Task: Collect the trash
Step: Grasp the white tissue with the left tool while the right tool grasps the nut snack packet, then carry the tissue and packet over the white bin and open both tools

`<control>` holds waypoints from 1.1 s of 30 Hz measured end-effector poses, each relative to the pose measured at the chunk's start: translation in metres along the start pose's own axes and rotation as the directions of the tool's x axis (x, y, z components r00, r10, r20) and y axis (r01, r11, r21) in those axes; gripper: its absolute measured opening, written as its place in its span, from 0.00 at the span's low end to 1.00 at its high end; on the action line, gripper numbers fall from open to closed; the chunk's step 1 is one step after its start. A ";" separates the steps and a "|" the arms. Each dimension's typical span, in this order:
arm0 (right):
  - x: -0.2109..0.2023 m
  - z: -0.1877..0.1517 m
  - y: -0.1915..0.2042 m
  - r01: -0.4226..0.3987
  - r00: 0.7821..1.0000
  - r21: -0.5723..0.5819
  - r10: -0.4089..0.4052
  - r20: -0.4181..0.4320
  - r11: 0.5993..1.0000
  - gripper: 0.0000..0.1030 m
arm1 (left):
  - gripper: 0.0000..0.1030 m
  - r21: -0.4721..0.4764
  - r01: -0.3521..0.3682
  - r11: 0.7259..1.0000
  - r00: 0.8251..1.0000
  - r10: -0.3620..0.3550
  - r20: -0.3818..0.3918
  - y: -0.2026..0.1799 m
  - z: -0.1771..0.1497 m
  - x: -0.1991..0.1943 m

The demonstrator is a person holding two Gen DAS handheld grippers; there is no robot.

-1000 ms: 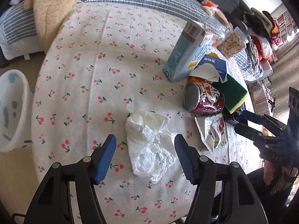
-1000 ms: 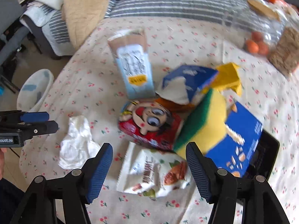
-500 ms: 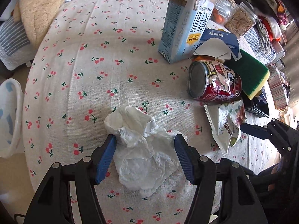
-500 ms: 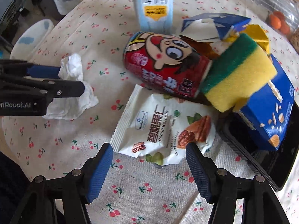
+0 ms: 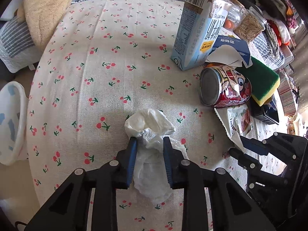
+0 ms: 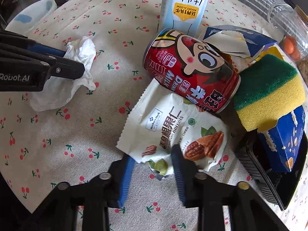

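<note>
The left gripper (image 5: pixel 149 141) pinches the crumpled tissue (image 5: pixel 152 127) on the cherry-print tablecloth (image 5: pixel 107 61); the right gripper (image 6: pixel 153 160) clamps the nut packet (image 6: pixel 169 129), its far edge tucked beneath the red can (image 6: pixel 190 71); milk carton (image 6: pixel 184 3) and sponge (image 6: pixel 269 90) crowd close behind.

Bare tablecloth (image 5: pixel 119 44) lies open leftward; can (image 5: pixel 225 88), carton (image 5: pixel 198 30) and sponge (image 5: pixel 263 80) crowd the right.

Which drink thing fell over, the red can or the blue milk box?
The red cartoon can lies on its side beside the sponge. The light-blue milk carton stands upright behind it.
</note>
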State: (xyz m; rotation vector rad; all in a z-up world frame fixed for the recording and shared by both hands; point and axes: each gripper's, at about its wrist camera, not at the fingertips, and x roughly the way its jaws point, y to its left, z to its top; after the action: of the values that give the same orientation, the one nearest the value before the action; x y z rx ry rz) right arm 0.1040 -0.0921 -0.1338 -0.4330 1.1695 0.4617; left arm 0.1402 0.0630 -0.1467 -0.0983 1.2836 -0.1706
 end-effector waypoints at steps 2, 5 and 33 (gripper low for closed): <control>-0.001 0.001 -0.001 -0.002 1.000 0.003 0.002 0.006 1.000 0.14 | 0.19 0.002 0.004 1.000 1.000 -0.004 0.005 -0.001 -0.001 -0.002; -0.005 0.003 -0.002 -0.016 1.000 0.015 0.015 0.021 1.000 0.09 | 0.12 0.001 0.022 1.000 1.000 -0.022 0.008 -0.001 -0.001 -0.004; -0.031 0.011 -0.001 -0.118 0.989 0.070 0.110 0.103 0.991 0.06 | 0.04 0.013 0.117 0.993 0.990 -0.117 0.079 0.014 -0.011 -0.040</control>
State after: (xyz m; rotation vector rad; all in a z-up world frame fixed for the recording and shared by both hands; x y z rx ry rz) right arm 0.1031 -0.0907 -0.1015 -0.2756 1.1157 0.5302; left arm 0.1199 0.0842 -0.1138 -0.1722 1.1976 -0.2702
